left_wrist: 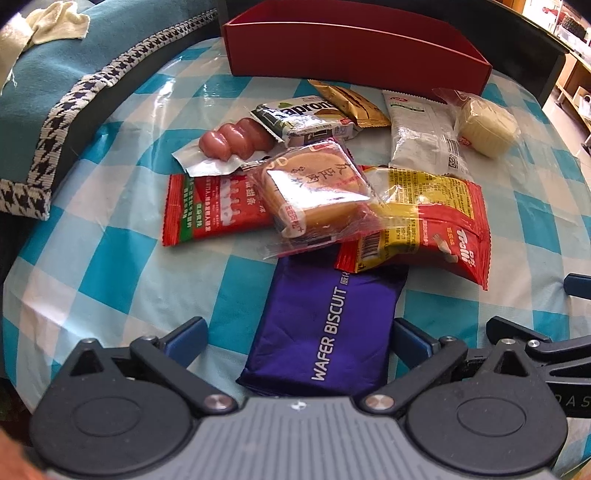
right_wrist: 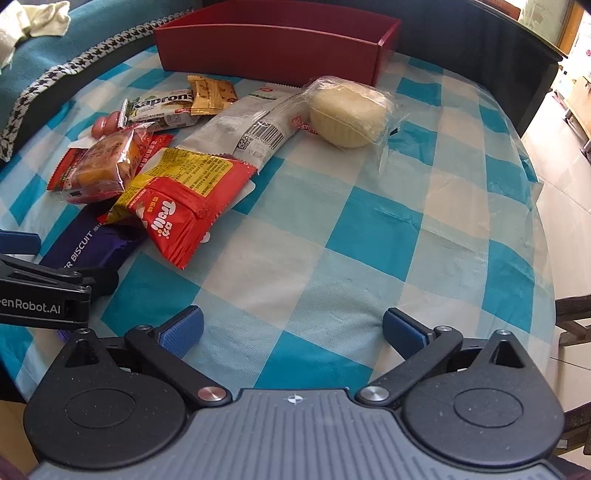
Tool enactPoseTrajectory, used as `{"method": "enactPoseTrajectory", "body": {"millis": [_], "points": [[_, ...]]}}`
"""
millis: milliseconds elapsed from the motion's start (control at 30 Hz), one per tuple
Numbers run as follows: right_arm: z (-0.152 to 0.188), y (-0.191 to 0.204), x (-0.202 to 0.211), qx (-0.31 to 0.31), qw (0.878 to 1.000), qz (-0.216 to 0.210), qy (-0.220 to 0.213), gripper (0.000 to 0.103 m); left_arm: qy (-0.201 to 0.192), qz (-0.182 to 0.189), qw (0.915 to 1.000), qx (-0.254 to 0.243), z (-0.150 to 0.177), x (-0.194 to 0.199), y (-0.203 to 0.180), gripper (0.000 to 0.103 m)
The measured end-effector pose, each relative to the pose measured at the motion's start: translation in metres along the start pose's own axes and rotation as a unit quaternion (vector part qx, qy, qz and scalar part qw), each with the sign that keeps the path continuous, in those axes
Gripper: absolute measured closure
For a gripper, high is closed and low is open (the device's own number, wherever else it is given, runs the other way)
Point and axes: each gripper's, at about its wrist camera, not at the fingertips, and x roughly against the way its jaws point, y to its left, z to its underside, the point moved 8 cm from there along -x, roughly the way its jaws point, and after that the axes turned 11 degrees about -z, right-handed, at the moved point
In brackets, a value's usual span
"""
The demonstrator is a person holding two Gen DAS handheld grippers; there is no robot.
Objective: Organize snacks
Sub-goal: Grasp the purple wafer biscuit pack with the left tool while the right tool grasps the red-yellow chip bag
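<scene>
A pile of snacks lies on the blue-and-white checked table. The purple wafer biscuit pack (left_wrist: pixel 325 325) lies between the fingers of my open left gripper (left_wrist: pixel 299 338), its near end inside the jaws; I cannot tell if the pads touch it. Behind it lie a red-yellow Trolli bag (left_wrist: pixel 424 225), a clear-wrapped round cake (left_wrist: pixel 317 192), a red packet (left_wrist: pixel 210 208), sausages (left_wrist: pixel 232 140), a Kaprons bar (left_wrist: pixel 306 118), a gold packet (left_wrist: pixel 351 101), a white packet (left_wrist: pixel 424 133) and a pale wrapped cake (right_wrist: pixel 347 110). A red box (left_wrist: pixel 354 48) stands at the back. My right gripper (right_wrist: pixel 291 328) is open and empty over bare cloth.
A teal cushion with houndstooth trim (left_wrist: pixel 55 85) lies at the left, with a cream cloth (left_wrist: pixel 44 26) on it. The table's right edge (right_wrist: pixel 535 206) drops to a tiled floor. The left gripper's body (right_wrist: pixel 44 295) shows at the left of the right wrist view.
</scene>
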Motion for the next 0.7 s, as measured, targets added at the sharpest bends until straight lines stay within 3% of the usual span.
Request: {"method": "enactPoseTrajectory", "body": {"millis": [167,233,300,467,567,700], "points": [[-0.005,-0.005,0.004,-0.004,1.0,-0.013,0.018,0.004,0.006,0.006,0.9999,-0.012,-0.006,-0.002,-0.002,0.0],[-0.01,-0.008,0.011,-0.006,1.0,-0.009,0.005,0.029,0.004,0.009,0.9999,-0.012,-0.005,0.0,-0.001,0.0],[-0.018,-0.007,0.018,0.0,1.0,-0.009,-0.009,0.036,-0.002,0.016,0.9997,-0.019,-0.004,0.006,-0.004,0.0],[-0.037,0.002,0.024,0.03,0.999,-0.012,-0.029,0.031,-0.012,0.033,0.9988,-0.033,0.0,0.017,-0.007,0.006],[-0.052,0.016,0.027,0.06,0.997,-0.038,-0.042,0.018,-0.006,0.051,0.9984,-0.023,0.005,0.021,-0.001,0.008],[-0.08,0.047,0.023,0.17,0.982,-0.063,-0.052,0.011,-0.005,0.072,0.9973,-0.012,0.01,0.025,0.008,0.012]]}}
